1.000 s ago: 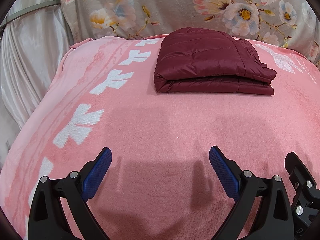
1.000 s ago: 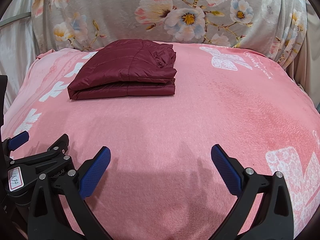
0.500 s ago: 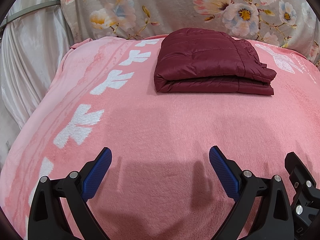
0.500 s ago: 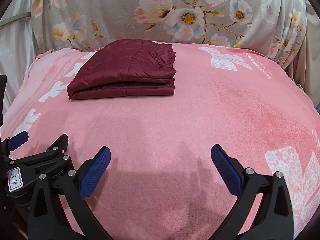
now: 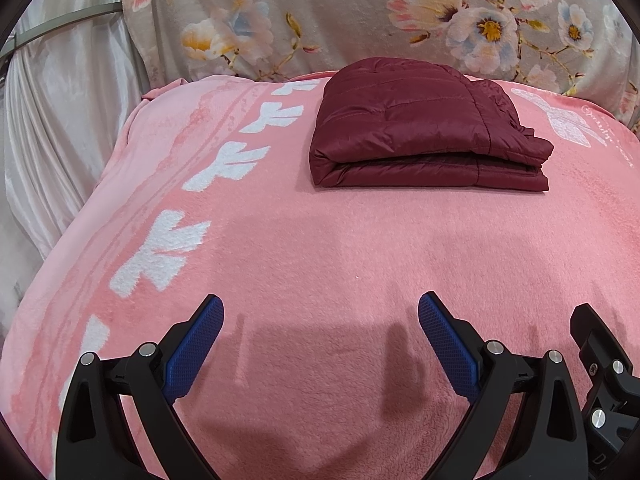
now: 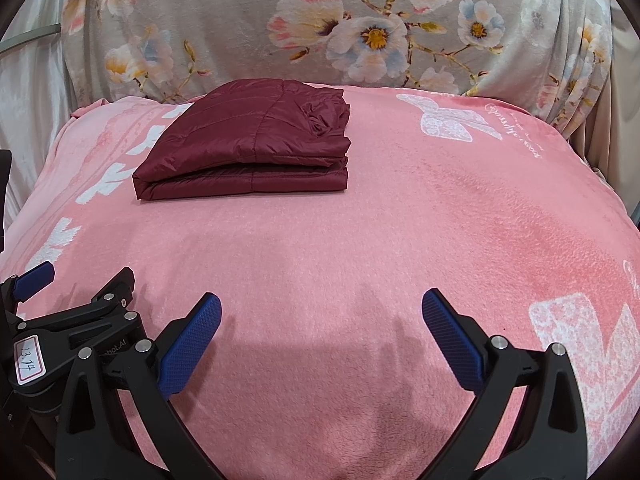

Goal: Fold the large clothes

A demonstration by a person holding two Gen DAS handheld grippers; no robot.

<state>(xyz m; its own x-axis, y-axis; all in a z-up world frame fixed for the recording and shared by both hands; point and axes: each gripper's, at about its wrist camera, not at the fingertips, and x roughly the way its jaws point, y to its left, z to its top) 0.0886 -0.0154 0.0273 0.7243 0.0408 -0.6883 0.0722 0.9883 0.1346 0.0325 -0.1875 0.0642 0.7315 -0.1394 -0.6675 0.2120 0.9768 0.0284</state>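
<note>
Left gripper (image 5: 320, 334) spread, empty | right gripper (image 6: 322, 332) spread, empty | jacket (image 5: 424, 128) folded

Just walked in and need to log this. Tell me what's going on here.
A person holds a two-finger tool in each hand over a pink blanket. The maroon puffer jacket already lies folded into a neat stack at the far side, near the floral cushion. The left tool and right tool are both open, holding nothing, well short of the jacket.

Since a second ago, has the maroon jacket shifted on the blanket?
No. The folded maroon jacket sits at the same spot beside the white leaf prints on the pink blanket in both views.
</note>
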